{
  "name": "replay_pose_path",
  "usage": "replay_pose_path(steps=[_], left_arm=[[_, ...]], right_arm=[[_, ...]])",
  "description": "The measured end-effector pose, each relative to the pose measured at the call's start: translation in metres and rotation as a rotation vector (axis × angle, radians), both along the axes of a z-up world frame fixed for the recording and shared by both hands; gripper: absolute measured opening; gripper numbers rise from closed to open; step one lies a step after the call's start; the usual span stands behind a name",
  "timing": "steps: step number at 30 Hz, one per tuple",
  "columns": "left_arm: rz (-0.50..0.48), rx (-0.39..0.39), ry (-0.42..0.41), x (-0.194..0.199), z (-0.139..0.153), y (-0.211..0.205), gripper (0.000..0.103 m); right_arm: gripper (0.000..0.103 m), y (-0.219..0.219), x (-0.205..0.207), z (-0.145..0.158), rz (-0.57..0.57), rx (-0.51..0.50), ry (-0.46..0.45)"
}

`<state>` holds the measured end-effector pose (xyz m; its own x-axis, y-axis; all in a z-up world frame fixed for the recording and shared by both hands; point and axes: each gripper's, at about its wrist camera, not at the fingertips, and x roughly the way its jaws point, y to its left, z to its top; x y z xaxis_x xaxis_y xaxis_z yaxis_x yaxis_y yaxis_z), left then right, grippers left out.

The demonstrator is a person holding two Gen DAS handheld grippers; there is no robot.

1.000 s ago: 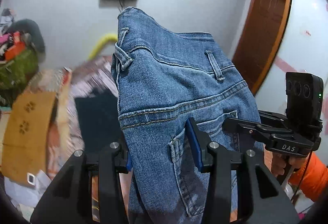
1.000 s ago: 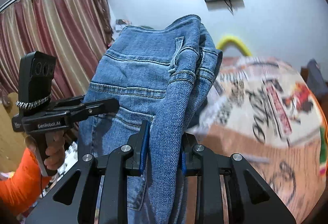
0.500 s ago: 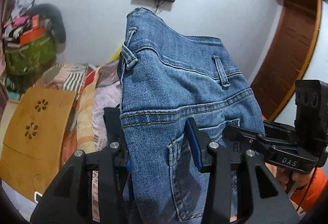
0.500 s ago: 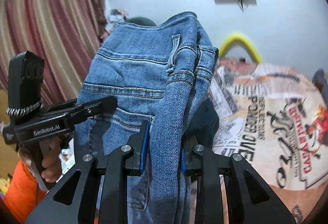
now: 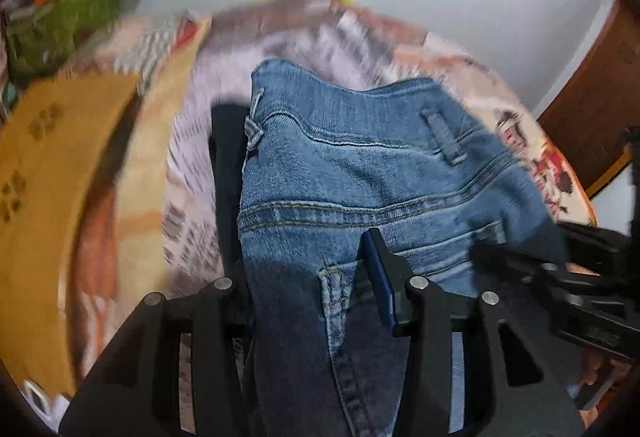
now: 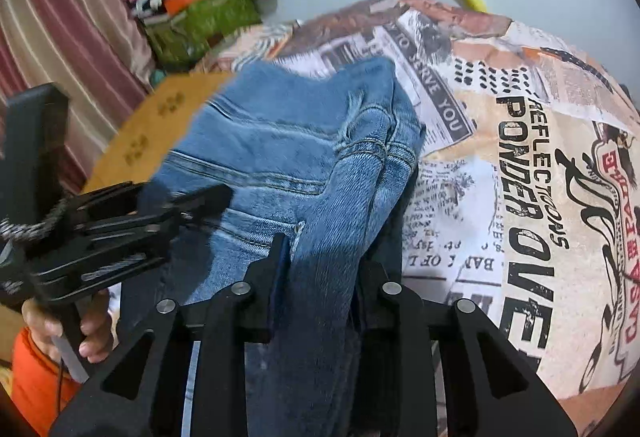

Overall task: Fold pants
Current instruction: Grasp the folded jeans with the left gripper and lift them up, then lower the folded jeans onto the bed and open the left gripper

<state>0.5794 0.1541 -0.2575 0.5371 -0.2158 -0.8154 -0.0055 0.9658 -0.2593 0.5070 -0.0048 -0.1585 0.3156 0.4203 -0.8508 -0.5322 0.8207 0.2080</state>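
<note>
A pair of blue jeans point(image 5: 360, 173) is hanging waistband-up between two hand-held grippers above a bed covered in a newspaper-print bedspread point(image 6: 520, 197). The left gripper point(image 5: 316, 277) is clamping the denim near a back pocket, its fingers pressing the fabric. The right gripper point(image 6: 320, 261) is pinching a bunched fold of the jeans while its jaws are easing apart, cloth between them. A hand point(image 6: 86, 333) in an orange sleeve is gripping the left gripper's handle. A wooden board point(image 5: 44, 177) is lying at the bed's left edge.
</note>
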Motion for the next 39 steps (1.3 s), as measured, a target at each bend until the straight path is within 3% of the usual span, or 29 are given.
replay_pose_path(steps=[2, 6, 9, 14, 22, 29, 33, 39], left_arm=[[0.021, -0.023, 0.002, -0.003, -0.013, 0.003, 0.048], [0.055, 0.023, -0.020, -0.023, 0.000, 0.002, 0.050], [0.071, 0.058, -0.022, -0.034, 0.012, 0.007, 0.050], [0.083, 0.072, -0.087, -0.073, 0.062, 0.009, 0.050], [0.081, 0.086, -0.290, -0.169, 0.184, -0.009, 0.050], [0.046, 0.175, -0.509, -0.280, 0.281, -0.046, 0.050], [0.057, 0.205, -0.611, -0.342, 0.312, -0.062, 0.050], [0.078, 0.279, -0.765, -0.426, 0.335, -0.086, 0.051]], right_arm=[[0.029, 0.005, -0.007, 0.002, 0.035, -0.049, -0.034], [0.031, 0.003, -0.021, 0.011, 0.054, -0.099, -0.093], [0.032, -0.010, -0.030, 0.024, 0.029, -0.053, -0.097], [0.031, -0.034, -0.056, 0.059, -0.006, 0.049, -0.139], [0.031, -0.063, -0.136, 0.149, -0.003, 0.167, -0.317], [0.031, -0.088, -0.221, 0.223, 0.011, 0.298, -0.487], [0.031, -0.101, -0.273, 0.253, 0.016, 0.377, -0.568], [0.031, -0.115, -0.333, 0.269, 0.019, 0.446, -0.649]])
